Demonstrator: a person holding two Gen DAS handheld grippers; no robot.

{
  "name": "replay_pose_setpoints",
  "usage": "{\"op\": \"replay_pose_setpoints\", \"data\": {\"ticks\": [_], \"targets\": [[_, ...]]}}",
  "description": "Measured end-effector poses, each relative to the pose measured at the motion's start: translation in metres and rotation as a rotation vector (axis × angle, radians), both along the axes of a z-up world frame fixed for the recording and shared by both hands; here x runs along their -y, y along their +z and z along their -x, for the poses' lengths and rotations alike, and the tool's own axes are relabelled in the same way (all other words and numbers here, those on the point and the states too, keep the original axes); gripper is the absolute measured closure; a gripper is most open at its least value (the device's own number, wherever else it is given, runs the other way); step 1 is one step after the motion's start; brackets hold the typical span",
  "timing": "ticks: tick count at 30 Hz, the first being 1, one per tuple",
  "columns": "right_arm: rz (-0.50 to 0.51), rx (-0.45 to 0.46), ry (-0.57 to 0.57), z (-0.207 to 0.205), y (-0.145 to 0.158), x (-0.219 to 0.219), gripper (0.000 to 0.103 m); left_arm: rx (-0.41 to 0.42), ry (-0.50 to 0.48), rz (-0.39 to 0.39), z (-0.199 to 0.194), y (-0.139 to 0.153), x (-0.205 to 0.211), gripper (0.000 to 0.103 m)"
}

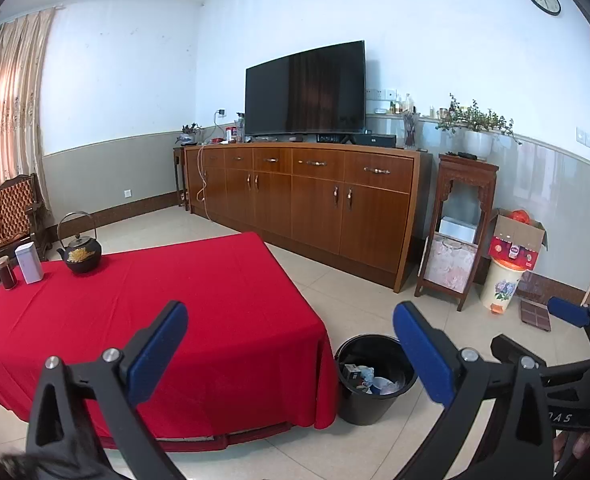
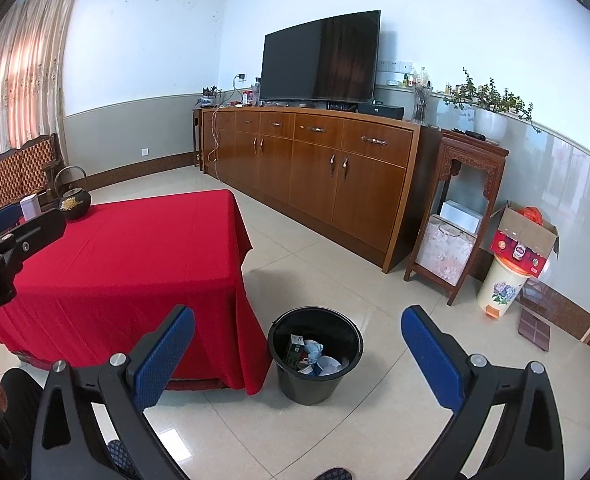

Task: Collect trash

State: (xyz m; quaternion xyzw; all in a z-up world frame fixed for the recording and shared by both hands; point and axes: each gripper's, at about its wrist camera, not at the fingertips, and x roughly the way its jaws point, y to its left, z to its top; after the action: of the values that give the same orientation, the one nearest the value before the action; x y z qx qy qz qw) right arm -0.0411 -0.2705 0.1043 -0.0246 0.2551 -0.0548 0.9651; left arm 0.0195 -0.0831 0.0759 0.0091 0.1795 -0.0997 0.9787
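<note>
Both claws, left claw (image 1: 291,344) and right claw (image 2: 298,346), are released and empty; black bin (image 2: 315,354) directly beneath right claw holds collected trash (image 2: 315,358).

Red cloth (image 1: 199,300) matt; bucket (image 2: 315,380) black plastic; floor tiles (image 2: 335,272) glossy; cabinet (image 1: 315,200) wood.

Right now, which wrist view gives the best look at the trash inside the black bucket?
The right wrist view: the black bucket sits between its open fingers, unobstructed, showing a green carton and crumpled paper inside. In the left wrist view the black bucket is partly hidden behind a blue finger pad, so its contents are less clear.
</note>
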Motion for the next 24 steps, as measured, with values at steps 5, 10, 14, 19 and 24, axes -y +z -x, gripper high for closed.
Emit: {"op": "replay_pose_setpoints", "data": {"ticks": [5,10,14,19,24], "targets": [[0.0,0.0,-0.001,0.0005,0.0001,0.0,0.0,0.0,0.003,-0.002,0.0005,0.0005,0.0014,0.0],[-0.004,-0.003,-0.003,0.0026,-0.0009,0.0016,0.0,-0.001,0.0,-0.001,0.001,0.0006,0.003,0.0],[-0.004,-0.005,-0.003,0.003,-0.0012,0.003,0.0,-0.001,0.001,0.001,0.0009,0.0007,0.0028,0.0],[-0.006,-0.006,-0.002,0.0032,-0.0018,0.0033,0.0,0.0,0.001,0.001,0.0011,0.0005,0.0029,0.0],[-0.005,-0.008,0.001,0.003,-0.0025,0.0027,0.0,-0.001,-0.003,0.0,0.0026,0.0009,0.0066,0.0]]}}
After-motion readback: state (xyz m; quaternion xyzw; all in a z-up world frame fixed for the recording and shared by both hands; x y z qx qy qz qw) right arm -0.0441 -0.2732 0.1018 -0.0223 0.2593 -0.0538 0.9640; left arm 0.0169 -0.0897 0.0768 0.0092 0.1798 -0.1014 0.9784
